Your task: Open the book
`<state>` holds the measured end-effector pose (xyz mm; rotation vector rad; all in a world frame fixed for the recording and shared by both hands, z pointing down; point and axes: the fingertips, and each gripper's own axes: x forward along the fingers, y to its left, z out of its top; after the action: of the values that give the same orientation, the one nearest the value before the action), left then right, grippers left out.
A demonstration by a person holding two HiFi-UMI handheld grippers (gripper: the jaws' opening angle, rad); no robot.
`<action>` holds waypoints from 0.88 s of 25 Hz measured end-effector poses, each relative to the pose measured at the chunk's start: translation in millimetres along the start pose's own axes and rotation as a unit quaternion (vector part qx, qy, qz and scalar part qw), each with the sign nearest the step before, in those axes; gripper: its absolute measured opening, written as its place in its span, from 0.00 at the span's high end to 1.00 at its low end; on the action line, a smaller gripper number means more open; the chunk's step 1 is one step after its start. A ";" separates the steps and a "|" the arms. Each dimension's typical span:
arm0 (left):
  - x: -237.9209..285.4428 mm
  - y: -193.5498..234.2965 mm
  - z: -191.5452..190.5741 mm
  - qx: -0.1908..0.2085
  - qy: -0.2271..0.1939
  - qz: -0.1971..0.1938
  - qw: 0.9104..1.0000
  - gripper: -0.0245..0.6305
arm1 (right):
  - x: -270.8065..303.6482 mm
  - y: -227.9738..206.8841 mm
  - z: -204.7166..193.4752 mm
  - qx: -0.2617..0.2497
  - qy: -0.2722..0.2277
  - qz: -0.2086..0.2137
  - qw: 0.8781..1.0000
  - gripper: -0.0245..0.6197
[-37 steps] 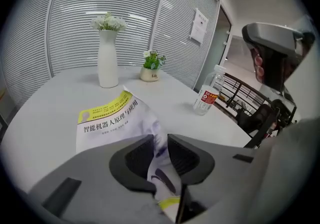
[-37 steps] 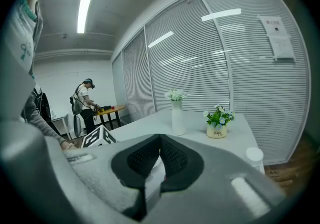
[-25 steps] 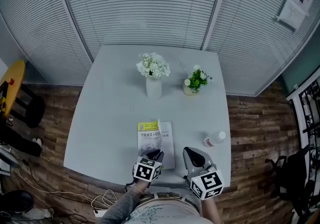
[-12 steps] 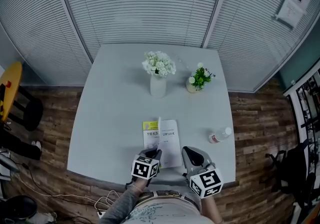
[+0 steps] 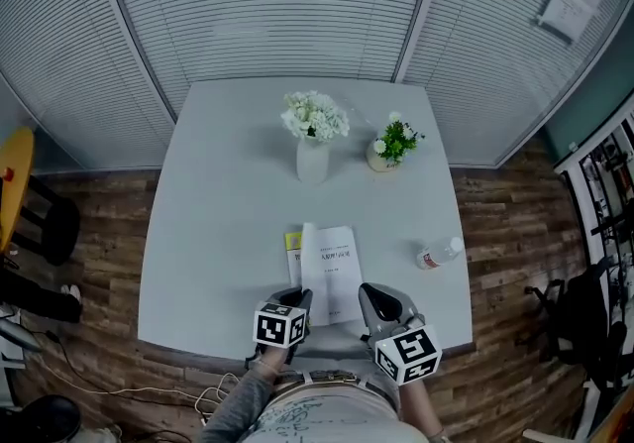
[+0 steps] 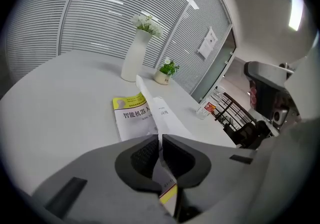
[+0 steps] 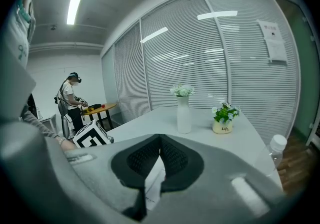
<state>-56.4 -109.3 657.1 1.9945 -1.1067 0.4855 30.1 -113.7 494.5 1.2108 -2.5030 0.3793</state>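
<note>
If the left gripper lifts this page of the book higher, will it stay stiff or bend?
Probably it bends: the page is thin and already curves up from the book to the left gripper, whose jaws have just been closing on it. It looks light, yet the book could slide a little on the smooth table.

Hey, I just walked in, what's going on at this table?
A person is opening a book on the white table with hand-held tongs. The left tongs have just been closing and pinch the cover at its near edge, lifting it off a white page. The right tongs look closed by the book's near right corner; whether they grip a page is unclear. A vase, a potted plant and a bottle stand aside.
</note>
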 end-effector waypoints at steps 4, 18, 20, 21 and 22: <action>-7.5 8.0 -0.1 -0.004 -0.006 0.001 1.000 0.93 | 3.0 6.0 -1.0 -0.001 0.003 -0.005 1.000 0.96; -32.2 39.8 -7.8 -0.020 -0.011 0.007 1.000 0.93 | 13.8 29.5 3.3 -0.005 0.002 -0.015 1.000 0.96; -35.3 44.0 -8.7 -0.021 -0.011 0.007 1.000 0.93 | 15.9 34.0 3.2 -0.004 0.004 -0.015 1.000 0.96; -36.7 46.4 -9.2 -0.022 -0.011 0.007 1.000 0.93 | 17.2 36.0 3.1 -0.004 0.004 -0.014 1.000 0.96; -38.3 49.0 -9.7 -0.023 -0.011 0.007 1.000 0.93 | 18.5 38.1 3.0 -0.004 0.004 -0.014 1.000 0.96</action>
<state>-117.9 -96.4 660.6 1.9578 -1.1361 0.4425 -11.5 -104.8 495.8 1.2366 -2.4756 0.3661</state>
